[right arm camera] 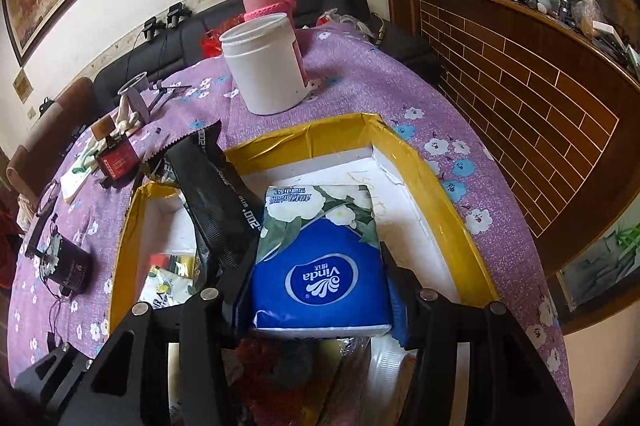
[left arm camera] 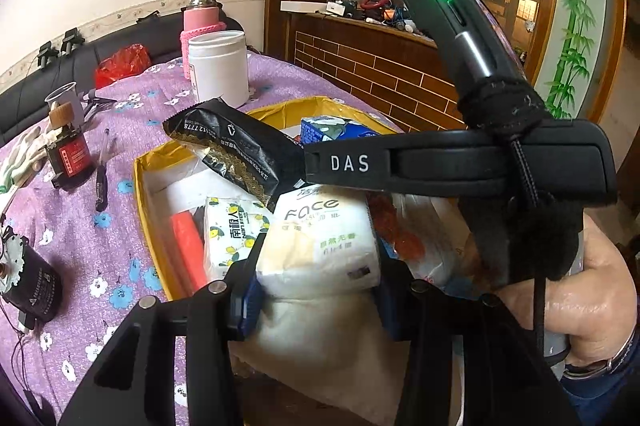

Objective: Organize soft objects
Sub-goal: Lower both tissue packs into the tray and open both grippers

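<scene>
Your left gripper (left arm camera: 318, 300) grips the white pack (left arm camera: 320, 242); your right gripper (right arm camera: 320, 290) grips the blue pack (right arm camera: 320, 266), over the box's (right arm camera: 404, 150) open far-right corner.

"FACE" stands on the white tissue pack (left arm camera: 320, 238), "Vinda" on the blue tissue pack (right arm camera: 320, 266), "DAS" on the black gripper arm (left arm camera: 440, 164), "200+" on the black pouch (right arm camera: 220, 210)

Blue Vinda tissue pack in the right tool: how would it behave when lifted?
The blue Vinda tissue pack is probably light and squashy; its film wrap looks glossy, so possibly slippery. Held between the right tool fingers, it looks flat, so likely keeps its shape.
</scene>
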A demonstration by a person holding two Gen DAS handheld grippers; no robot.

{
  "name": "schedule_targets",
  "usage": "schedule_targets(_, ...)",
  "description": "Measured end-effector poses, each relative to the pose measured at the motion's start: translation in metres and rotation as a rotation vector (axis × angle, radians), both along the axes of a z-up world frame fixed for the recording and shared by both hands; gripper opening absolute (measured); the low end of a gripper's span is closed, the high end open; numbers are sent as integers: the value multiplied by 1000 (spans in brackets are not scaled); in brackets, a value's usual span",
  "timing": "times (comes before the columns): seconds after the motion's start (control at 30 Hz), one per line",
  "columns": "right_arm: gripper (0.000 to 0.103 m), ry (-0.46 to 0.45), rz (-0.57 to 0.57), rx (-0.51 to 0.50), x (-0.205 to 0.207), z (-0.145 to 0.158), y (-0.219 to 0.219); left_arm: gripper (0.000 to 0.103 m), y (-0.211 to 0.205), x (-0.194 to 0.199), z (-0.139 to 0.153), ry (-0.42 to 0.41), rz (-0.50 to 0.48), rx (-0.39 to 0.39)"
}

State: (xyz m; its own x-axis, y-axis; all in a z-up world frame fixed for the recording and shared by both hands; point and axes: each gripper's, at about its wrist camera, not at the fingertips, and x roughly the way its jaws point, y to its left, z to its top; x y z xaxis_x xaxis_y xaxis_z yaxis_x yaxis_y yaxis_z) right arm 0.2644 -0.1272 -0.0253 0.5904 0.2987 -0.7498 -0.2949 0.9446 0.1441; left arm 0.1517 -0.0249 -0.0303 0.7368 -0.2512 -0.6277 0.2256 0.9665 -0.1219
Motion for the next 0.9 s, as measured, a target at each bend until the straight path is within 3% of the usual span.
schedule_targets(0.27, 73, -20, 18, 43, -9, 13, 1, 57, 0, -5, 3, -30, 1, -9)
schedule_targets(0.67, 98, -217, 19, 177, -37, 56, -11, 71, 2, -10, 6, -68, 2, -20)
schedule_targets(0.9, 101, -222, 14, 184, -38, 58, -10, 75, 5, -12, 7, -77, 8, -31)
